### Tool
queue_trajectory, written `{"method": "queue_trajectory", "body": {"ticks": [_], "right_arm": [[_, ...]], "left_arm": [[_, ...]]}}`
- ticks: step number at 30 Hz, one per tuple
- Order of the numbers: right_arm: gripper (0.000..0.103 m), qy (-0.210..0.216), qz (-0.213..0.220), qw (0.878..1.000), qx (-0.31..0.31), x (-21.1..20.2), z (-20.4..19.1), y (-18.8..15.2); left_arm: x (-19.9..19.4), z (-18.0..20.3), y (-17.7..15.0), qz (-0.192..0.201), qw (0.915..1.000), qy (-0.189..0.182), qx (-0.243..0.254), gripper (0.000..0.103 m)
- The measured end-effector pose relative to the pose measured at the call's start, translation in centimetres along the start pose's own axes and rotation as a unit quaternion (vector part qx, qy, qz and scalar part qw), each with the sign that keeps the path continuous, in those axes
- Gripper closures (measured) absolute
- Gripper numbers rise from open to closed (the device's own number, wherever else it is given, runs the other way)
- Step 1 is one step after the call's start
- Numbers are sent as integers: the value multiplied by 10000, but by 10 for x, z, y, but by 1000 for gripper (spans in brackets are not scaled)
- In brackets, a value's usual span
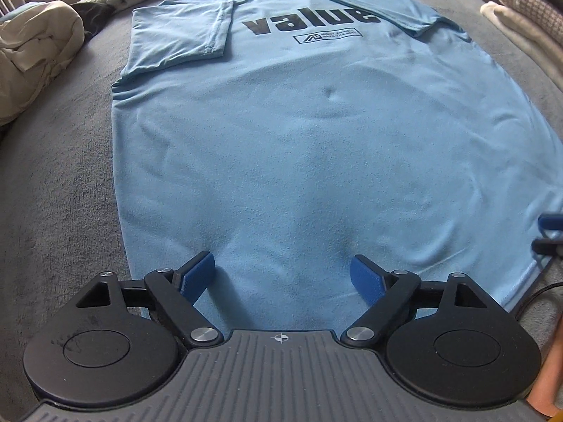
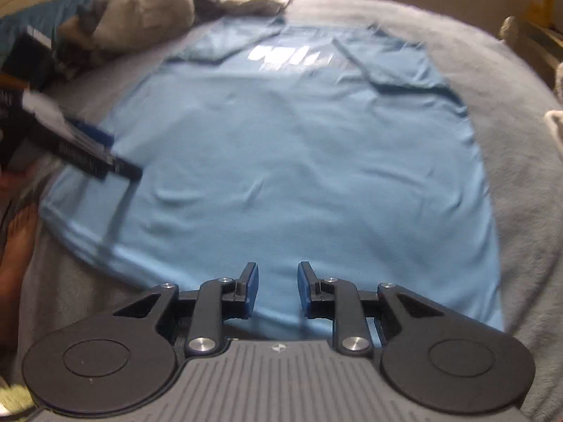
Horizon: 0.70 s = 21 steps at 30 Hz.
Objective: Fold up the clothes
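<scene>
A light blue T-shirt (image 1: 299, 140) printed "value" lies flat and face up on a grey blanket, collar at the far end. Both sleeves (image 1: 183, 35) are folded inward over the chest. My left gripper (image 1: 283, 267) hangs over the near hem toward the shirt's left side. It is open wide, with only flat cloth showing between its blue pads (image 1: 197, 274). In the blurred right wrist view the same shirt (image 2: 299, 158) fills the middle. My right gripper (image 2: 278, 281) is over the near hem with a narrow gap between its pads, and nothing is pinched. The left gripper (image 2: 105, 161) shows there at the left.
A heap of pale and dark clothes (image 1: 35, 52) lies at the far left. Folded items (image 1: 527, 17) are stacked at the far right. The grey blanket (image 1: 52, 193) shows around the shirt. A thin cable (image 1: 538, 292) runs near the shirt's right hem corner.
</scene>
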State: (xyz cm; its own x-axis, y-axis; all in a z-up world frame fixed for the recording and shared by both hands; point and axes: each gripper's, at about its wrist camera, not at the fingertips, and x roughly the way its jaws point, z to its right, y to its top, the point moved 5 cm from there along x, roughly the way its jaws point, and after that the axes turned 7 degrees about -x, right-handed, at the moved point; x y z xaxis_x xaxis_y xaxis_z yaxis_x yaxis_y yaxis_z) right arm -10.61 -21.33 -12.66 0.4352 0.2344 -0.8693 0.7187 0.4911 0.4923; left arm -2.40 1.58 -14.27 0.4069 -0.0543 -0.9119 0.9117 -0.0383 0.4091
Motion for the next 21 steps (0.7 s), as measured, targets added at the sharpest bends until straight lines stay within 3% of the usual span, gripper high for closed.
{"method": "queue_trajectory", "body": {"ticks": [4, 6, 11, 15, 18, 21], "right_arm": [[77, 84, -600, 9978, -283, -2, -10, 1], [77, 186, -416, 9980, -433, -13, -17, 13], [77, 900, 276, 9932, -684, -9, -57, 45], [76, 1120, -330, 9862, -1176, 23, -91, 32], [73, 1135, -375, 9805, -1557, 13, -104, 31], [74, 1309, -269, 9842, -1158, 2, -94, 47]], "left_arm": [[0, -8, -3, -116, 9999, 38, -89, 13], [2, -9, -4, -147, 9998, 73, -93, 10], [5, -6, -6, -161, 9997, 192, -6, 5], [4, -10, -9, -193, 9995, 224, -97, 4], [4, -12, -9, -206, 9994, 243, -123, 3], [5, -12, -9, -219, 9993, 267, -114, 2]]}}
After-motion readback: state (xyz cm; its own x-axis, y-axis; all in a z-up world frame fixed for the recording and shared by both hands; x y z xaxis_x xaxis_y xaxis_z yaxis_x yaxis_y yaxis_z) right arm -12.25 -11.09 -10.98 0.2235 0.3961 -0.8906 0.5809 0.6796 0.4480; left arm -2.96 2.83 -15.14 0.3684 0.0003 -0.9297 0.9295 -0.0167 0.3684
